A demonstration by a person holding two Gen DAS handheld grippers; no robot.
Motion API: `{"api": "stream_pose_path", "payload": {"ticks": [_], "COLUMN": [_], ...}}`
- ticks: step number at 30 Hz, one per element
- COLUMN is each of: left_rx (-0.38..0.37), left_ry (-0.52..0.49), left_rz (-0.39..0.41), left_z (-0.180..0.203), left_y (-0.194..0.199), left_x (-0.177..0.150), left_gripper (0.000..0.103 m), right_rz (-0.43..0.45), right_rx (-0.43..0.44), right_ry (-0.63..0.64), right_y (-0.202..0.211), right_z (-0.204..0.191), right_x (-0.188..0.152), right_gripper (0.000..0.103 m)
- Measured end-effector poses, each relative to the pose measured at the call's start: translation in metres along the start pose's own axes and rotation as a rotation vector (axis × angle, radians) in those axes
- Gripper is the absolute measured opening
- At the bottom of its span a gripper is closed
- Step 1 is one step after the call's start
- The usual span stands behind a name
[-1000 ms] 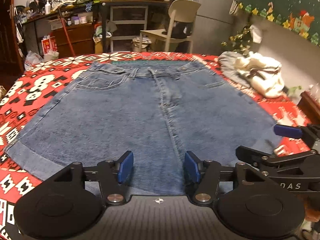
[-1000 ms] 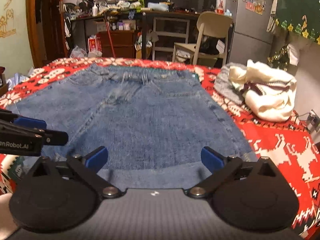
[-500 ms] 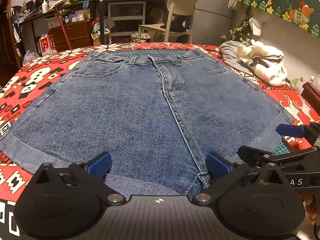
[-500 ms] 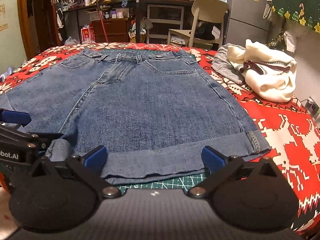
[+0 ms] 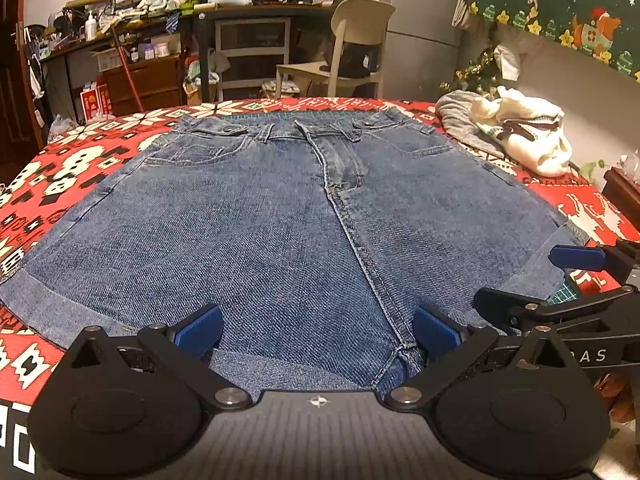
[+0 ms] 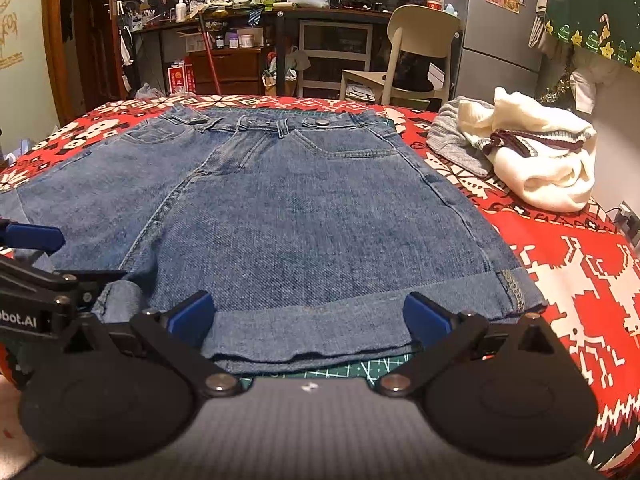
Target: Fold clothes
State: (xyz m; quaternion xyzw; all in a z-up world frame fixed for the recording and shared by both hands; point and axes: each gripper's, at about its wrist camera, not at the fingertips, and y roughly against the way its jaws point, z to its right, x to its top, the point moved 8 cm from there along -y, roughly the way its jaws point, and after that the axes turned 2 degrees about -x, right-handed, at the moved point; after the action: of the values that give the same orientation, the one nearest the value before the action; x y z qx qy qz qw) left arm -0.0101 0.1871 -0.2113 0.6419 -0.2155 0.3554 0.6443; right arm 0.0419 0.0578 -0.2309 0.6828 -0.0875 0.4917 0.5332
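We hold the left tool and right tool released, grasping nothing, just above the near hems of the flat blue denim shorts. We should pinch each cuffed hem squarely, then fold evenly. Beyond the right tool, a cream knitted garment crowds the red-patterned surface.

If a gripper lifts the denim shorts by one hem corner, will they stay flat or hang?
The denim shorts lie flat and limp, so they would probably droop. The thick cuffed hem may hold a crease, and the weave looks unlikely to slip.
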Motion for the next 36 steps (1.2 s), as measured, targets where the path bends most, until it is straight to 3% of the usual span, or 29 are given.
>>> {"api": "stream_pose_path", "payload": {"ticks": [5, 10, 16, 26, 32, 36], "left_rx": [0.010, 0.026, 0.017, 0.031, 0.027, 0.019], "left_ry": [0.037, 0.038, -0.014, -0.038, -0.094, -0.096], "left_rz": [-0.013, 0.072, 0.102, 0.012, -0.046, -0.062], "left_z": [-0.005, -0.014, -0.027, -0.063, -0.067, -0.066], "left_y": [0.005, 0.024, 0.009, -0.062, -0.082, -0.077], "left_x": [0.006, 0.026, 0.063, 0.098, 0.092, 0.079], "left_gripper": [0.103, 0.103, 0.102, 0.102, 0.098, 0.099], "right_rz": [-0.017, 0.012, 0.052, -0.043, -0.108, -0.116], "right_rx": [0.000, 0.020, 0.012, 0.026, 0.021, 0.019], "right_ry": [0.017, 0.036, 0.023, 0.029, 0.076, 0.073], "right_y": [0.002, 0.014, 0.005, -0.078, -0.110, -0.106], "right_z": [0.000, -0.001, 0.013, 0.023, 0.020, 0.016], "right_x": [0.004, 0.019, 0.059, 0.109, 0.104, 0.090], "right_gripper": [0.102, 0.102, 0.102, 0.102, 0.102, 0.102]}}
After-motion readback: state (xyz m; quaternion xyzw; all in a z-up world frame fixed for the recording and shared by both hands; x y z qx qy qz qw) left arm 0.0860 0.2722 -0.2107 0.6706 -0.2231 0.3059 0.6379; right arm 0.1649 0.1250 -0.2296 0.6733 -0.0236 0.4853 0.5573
